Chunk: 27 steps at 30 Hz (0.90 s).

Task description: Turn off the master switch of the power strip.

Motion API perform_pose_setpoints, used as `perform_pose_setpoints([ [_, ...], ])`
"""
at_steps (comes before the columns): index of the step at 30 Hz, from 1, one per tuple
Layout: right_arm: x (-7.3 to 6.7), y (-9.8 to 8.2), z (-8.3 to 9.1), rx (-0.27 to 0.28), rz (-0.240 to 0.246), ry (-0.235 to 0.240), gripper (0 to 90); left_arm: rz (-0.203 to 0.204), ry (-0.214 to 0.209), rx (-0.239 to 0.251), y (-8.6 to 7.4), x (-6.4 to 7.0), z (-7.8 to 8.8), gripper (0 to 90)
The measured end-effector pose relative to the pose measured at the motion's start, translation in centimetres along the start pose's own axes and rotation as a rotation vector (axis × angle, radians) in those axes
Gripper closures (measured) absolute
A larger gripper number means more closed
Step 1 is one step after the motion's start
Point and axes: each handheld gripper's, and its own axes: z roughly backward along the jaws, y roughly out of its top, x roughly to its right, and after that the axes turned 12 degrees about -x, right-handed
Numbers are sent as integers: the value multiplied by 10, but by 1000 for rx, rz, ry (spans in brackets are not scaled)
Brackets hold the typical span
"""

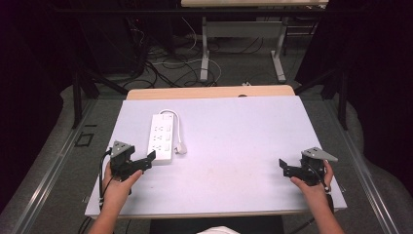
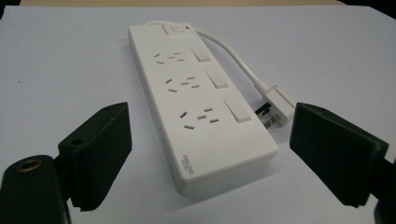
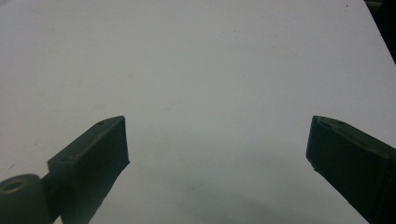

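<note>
While my left gripper [image 1: 146, 161] hangs with its jaws spread wide and empty, the white power strip [image 1: 162, 138] lies flat on the table [image 1: 234, 146] just ahead of it, its plug [image 1: 180, 147] resting beside it. Far right, my right gripper [image 1: 286, 168] sits gaping over bare tabletop.

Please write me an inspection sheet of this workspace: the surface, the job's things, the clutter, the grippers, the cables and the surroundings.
Surface: pale flat table top, bare around the strip.
Job's things: white plastic three-outlet power strip lying flat; its white plug lies beside it, unplugged.
Clutter: nothing seen.
Grippers: left gripper open, just before the strip's near end; right gripper open over bare table.
Cables: white cord curves from strip to plug.
Surroundings: floor cables, second table's legs.
</note>
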Motion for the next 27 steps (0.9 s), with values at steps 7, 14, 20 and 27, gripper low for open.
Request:
perform_pose_setpoints([
  [7,-1,0,-2,22,-14,-6,53,-4,-14,8,15,2,1,168],
  [14,-1,0,1,12,1,-5,53,-7,-31,15,31,6,-2,207],
  [20,0,-1,3,15,-14,-1,53,-30,-29,24,47,14,-1,253],
  [27,1,-1,2,2,-1,6,53,-46,-22,9,66,17,-5,292],
])
